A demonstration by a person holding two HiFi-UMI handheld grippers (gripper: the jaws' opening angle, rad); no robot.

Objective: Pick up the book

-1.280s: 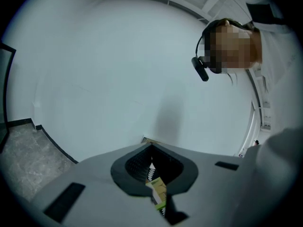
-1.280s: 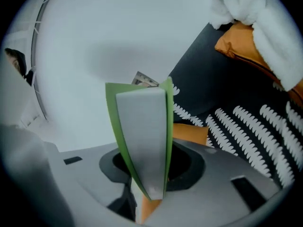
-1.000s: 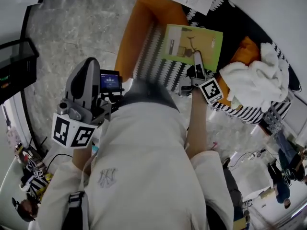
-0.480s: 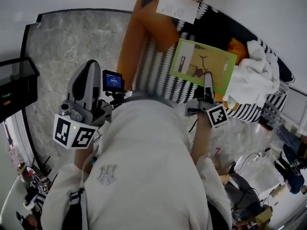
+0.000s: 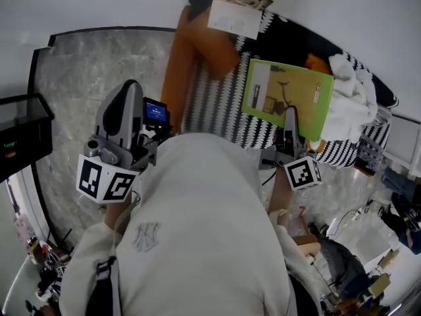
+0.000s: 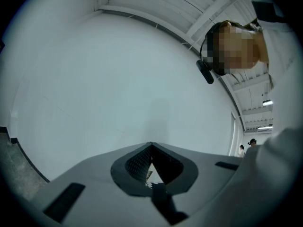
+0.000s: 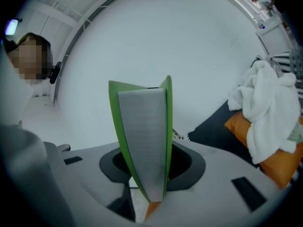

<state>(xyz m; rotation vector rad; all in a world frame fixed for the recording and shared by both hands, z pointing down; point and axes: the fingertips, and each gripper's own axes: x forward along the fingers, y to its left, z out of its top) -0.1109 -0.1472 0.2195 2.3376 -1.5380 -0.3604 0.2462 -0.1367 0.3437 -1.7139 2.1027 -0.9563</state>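
green paperback book [image 5: 289, 96]: clamped at its near short edge by the right gripper [image 5: 290, 115]. it hangs over the black-and-white zigzag throw [image 5: 210, 104] beside the long orange cushion [image 5: 197, 41], and we judge it lifted clear of the fabric.
right gripper: its jaws are pinched on the book. in the right gripper view the grey page block between the two green covers [image 7: 142, 136] rises straight out of the claw [image 7: 147, 186], with only white wall behind it.
left gripper [image 5: 128, 91]: we hold it up by our chest, well apart from the book. in its own view the claw [image 6: 151, 167] is drawn together with nothing inside.
long axis: the book runs on from the right gripper's fingers, away from us, so all its weight sits beyond the grip.
nearer hand: the right one, already on the book; the left is idle.
neighbours: a crumpled white towel [image 5: 352, 101] lies to the right of the book, and an open pale booklet [image 5: 237, 8] lies further back.
step: we judge the pick as good as made. what follows calls for a firm pinch, since the thin covers could splay or the book could pivot at the jaws.
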